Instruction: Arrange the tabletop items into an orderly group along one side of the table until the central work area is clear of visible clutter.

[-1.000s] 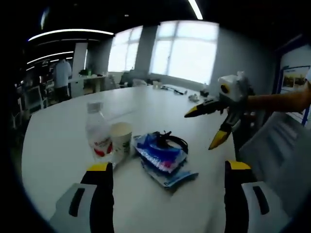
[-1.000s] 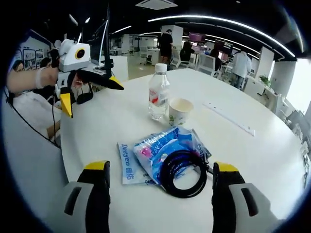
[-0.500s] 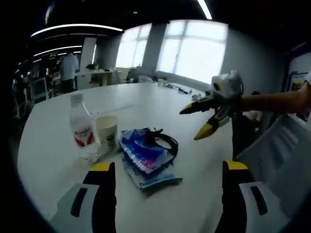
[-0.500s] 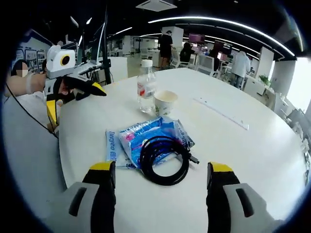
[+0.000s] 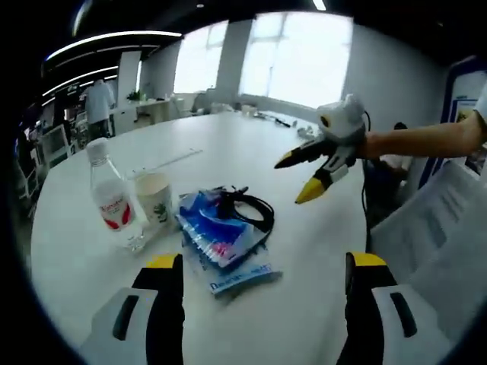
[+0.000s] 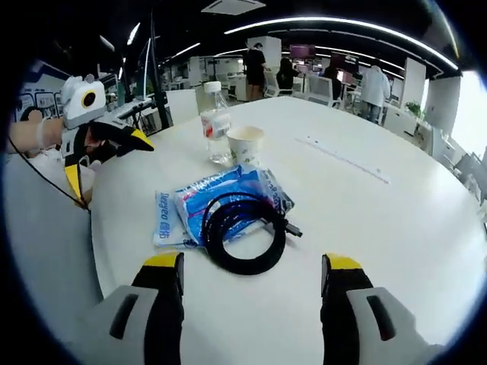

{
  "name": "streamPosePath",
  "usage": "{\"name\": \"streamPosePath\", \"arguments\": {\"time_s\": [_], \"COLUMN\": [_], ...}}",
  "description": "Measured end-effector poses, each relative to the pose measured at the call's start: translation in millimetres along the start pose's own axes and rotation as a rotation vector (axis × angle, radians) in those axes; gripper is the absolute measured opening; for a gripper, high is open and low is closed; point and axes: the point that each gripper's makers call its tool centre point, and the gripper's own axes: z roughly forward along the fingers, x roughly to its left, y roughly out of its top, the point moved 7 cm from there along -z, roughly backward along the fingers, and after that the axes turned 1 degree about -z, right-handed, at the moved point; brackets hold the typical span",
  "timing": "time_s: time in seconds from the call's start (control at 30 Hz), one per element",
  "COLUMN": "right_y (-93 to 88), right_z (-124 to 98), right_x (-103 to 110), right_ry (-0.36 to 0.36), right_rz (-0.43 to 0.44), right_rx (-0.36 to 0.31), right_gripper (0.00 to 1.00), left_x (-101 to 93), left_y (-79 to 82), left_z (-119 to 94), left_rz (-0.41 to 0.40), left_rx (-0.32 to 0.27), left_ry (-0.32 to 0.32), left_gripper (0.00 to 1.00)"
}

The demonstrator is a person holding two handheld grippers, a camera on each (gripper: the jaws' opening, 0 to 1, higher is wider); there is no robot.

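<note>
Big open office here. A large white round table [image 6: 396,220] is taking up most of both views. In the left gripper view, bright windows [image 5: 297,53] are glowing along the top, next to a plain grey wall [image 5: 388,84]. In the right gripper view, long ceiling light strips [image 6: 335,23] are curving across the top, with people [image 6: 373,84] standing around desks in the back.

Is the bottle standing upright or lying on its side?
Upright. The bottle stands on the table with its white cap on top, beside the cup.
</note>
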Motion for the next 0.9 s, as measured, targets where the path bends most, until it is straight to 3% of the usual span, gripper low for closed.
{"name": "streamPosePath", "arguments": {"time_s": [0.27, 0.7, 0.9], "right_y": [1.6, -3.4, -1.5], "right_z": [4, 21, 34], "right_x": [-7, -17, -15], "right_ry": [0.007, -0.001, -0.004], "right_rz": [-0.007, 0.036, 0.037], "right_rx": [0.006, 0.053, 0.073], "right_gripper": [0.7, 0.49, 0.43], "left_x": [5.1, 4.4, 9.0], "left_y": [12.8, 17.3, 28.0], "left_z": [14, 44, 70], "left_rz": [0.022, 0.063, -0.004], "left_rx": [-0.018, -0.054, -0.086], "left_ry": [0.027, 0.038, 0.048], "left_gripper": [0.82, 0.59, 0.51]}}
